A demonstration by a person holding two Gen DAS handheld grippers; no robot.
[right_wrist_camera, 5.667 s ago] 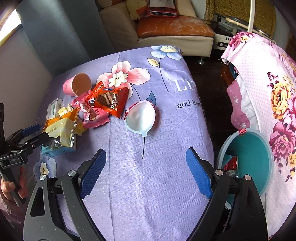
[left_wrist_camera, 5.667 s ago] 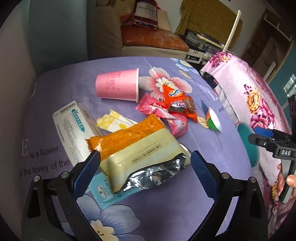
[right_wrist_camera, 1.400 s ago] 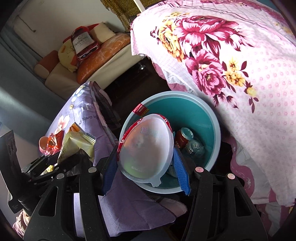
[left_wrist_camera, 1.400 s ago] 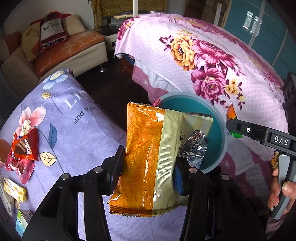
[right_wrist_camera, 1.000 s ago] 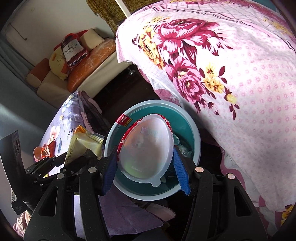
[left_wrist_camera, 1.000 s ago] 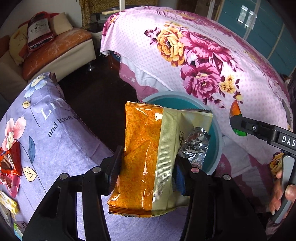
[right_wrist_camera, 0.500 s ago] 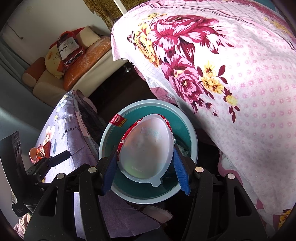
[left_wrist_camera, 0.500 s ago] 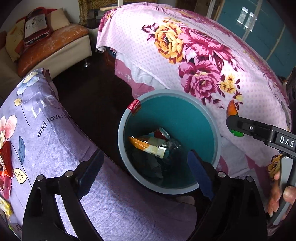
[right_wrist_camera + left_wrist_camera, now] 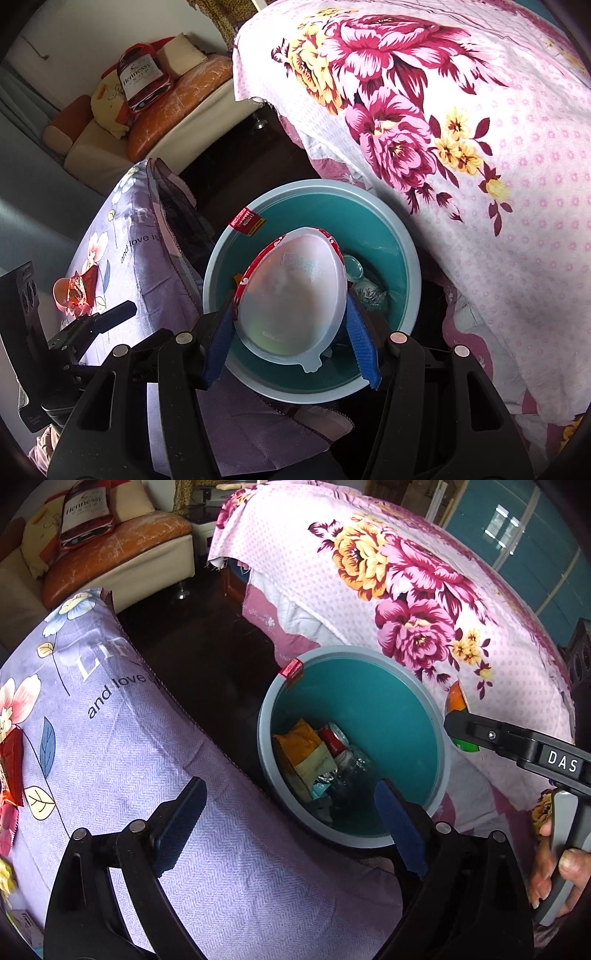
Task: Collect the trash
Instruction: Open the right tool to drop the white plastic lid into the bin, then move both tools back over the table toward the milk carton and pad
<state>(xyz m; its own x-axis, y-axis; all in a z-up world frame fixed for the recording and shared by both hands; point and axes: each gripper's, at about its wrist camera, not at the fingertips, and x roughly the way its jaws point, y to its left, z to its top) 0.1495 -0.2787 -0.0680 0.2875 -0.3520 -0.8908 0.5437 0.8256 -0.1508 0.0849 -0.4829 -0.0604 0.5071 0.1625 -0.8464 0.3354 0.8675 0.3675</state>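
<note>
A round teal trash bin stands on the floor between the purple-clothed table and the flowered bed. Inside it lie the orange and cream snack bag, a red can and a clear bottle. My left gripper hangs open over the bin's near rim with nothing between its blue pads. My right gripper is shut on a white egg-shaped plastic cup with a red rim, held right above the bin. The right gripper's body also shows at the right edge of the left wrist view, gripped by a hand.
The purple flowered tablecloth fills the left side, with red and orange wrappers at its far left edge. A pink flowered bedspread overhangs the bin on the right. A sofa with cushions stands behind dark floor.
My left gripper opened and the orange and cream snack bag dropped into the bin. The right gripper, still holding the white cup, shifted slightly further over the bin.
</note>
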